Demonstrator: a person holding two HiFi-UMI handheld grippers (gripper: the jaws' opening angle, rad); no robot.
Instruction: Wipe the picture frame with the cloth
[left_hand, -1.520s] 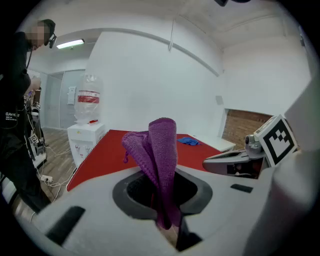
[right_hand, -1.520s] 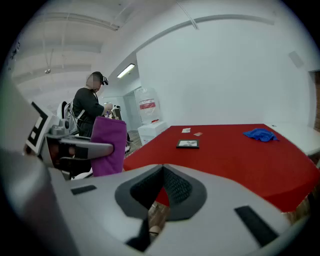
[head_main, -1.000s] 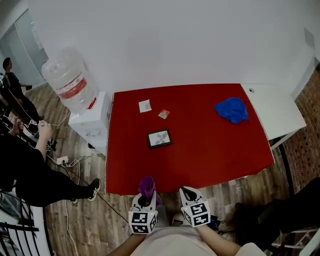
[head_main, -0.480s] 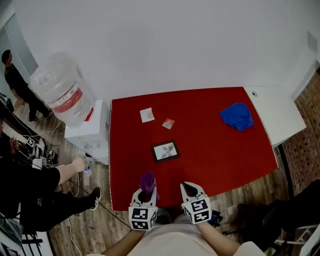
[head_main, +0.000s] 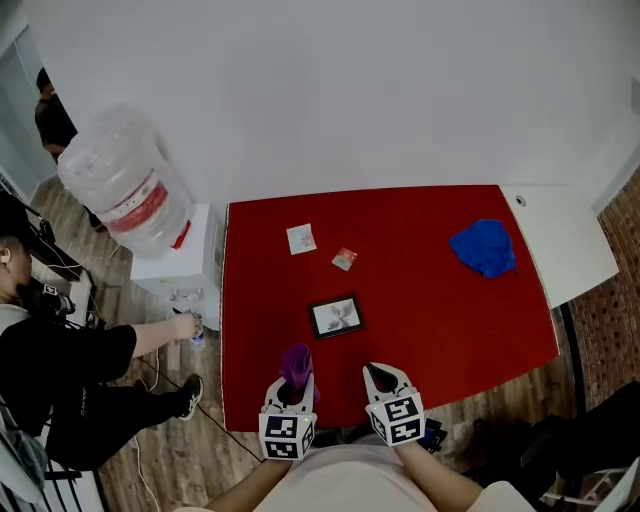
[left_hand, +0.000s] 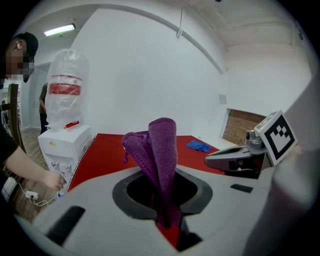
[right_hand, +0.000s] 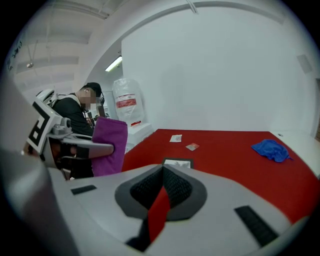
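Left hand-held gripper (head_main: 291, 388) clamping purple cloth (head_main: 295, 364), picture frame (head_main: 337, 316) on table (head_main: 440, 300)

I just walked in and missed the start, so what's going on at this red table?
A person stands at the near edge of the table with a gripper in each hand. The left gripper is shut on a purple cloth. The right gripper has its jaws together on nothing. The picture frame lies flat ahead of them, untouched, so wiping has not begun. A blue cloth sits at the far right.
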